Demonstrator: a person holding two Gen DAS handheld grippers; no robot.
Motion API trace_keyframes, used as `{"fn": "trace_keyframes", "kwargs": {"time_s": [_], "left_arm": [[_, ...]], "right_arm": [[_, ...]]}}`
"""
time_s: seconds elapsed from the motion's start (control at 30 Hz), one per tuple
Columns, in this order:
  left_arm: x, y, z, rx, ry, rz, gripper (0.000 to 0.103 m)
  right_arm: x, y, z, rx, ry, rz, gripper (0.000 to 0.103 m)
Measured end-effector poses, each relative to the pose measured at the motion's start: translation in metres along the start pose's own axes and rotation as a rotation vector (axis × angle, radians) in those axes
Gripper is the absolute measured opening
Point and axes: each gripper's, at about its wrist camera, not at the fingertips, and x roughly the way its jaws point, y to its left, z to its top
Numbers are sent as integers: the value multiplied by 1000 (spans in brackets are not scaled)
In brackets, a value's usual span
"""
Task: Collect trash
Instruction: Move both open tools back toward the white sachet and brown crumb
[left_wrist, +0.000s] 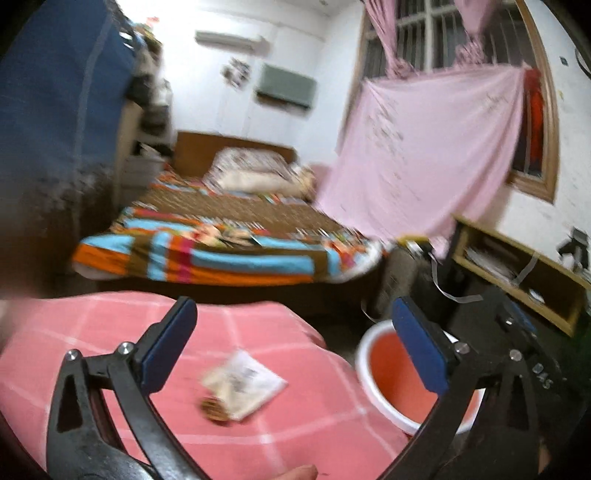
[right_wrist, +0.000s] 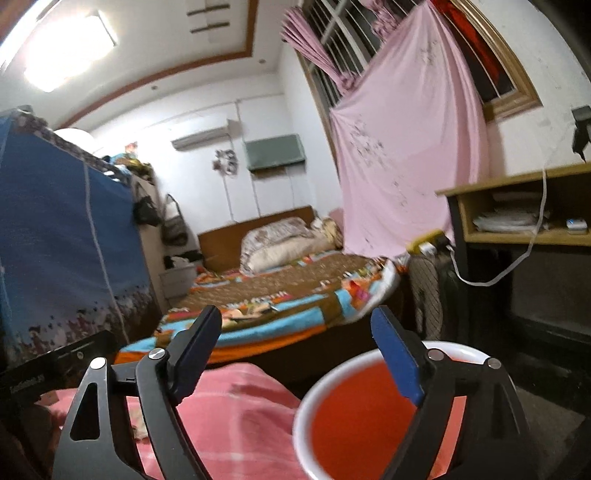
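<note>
Pink checked cloth (left_wrist: 258, 332) covers the surface in the foreground of a bedroom, w/ one piece of trash left on it: a flat white paper wrapper w/ a brown smudged corner (left_wrist: 242, 386), lying near the cloth's middle, between and just below the left gripper (left_wrist: 291, 347) fingertips in the left wrist view but not touched. Left gripper's jaws stand wide apart, nothing between the blue pads (left_wrist: 171, 343). Right gripper (right_wrist: 301, 350) is likewise spread, empty, its right finger over the rim of a round red plastic bucket w/ a white lip (right_wrist: 321, 387), which sits on the floor just beside the cloth's right edge. Inside of the bucket looks plain red where visible; whether any trash already lies at the bottom can't be told, since fingers and blur hide part of it. Judged from this, the job is partway at best: bucket is in place, both grippers are free, and at least the wrapper is left to pick up and drop in. Bkgd: bed w/ a striped multicolour blanket (right_wrist: 280, 302), pink sheet hung over the window (right_wrist: 402, 155), wooden desk (right_wrist: 517, 192) at right.
</note>
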Motion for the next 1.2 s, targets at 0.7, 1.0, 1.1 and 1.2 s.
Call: {"fn": "trace_keyframes", "kwargs": {"time_s": [0.7, 1.0, 1.1, 1.2], "left_arm": [[-57, 75, -20, 77, -197, 223, 88], [-17, 85, -25, 37, 21, 158, 83], [-2, 86, -30, 27, 120, 116, 73], [13, 85, -36, 19, 232, 56, 60]], "right_arm": [[12, 95, -25, -264, -40, 275, 103], [47, 86, -33, -182, 185, 267, 103], [58, 85, -38, -184, 270, 272, 97], [68, 85, -45, -181, 345, 269, 81]]}}
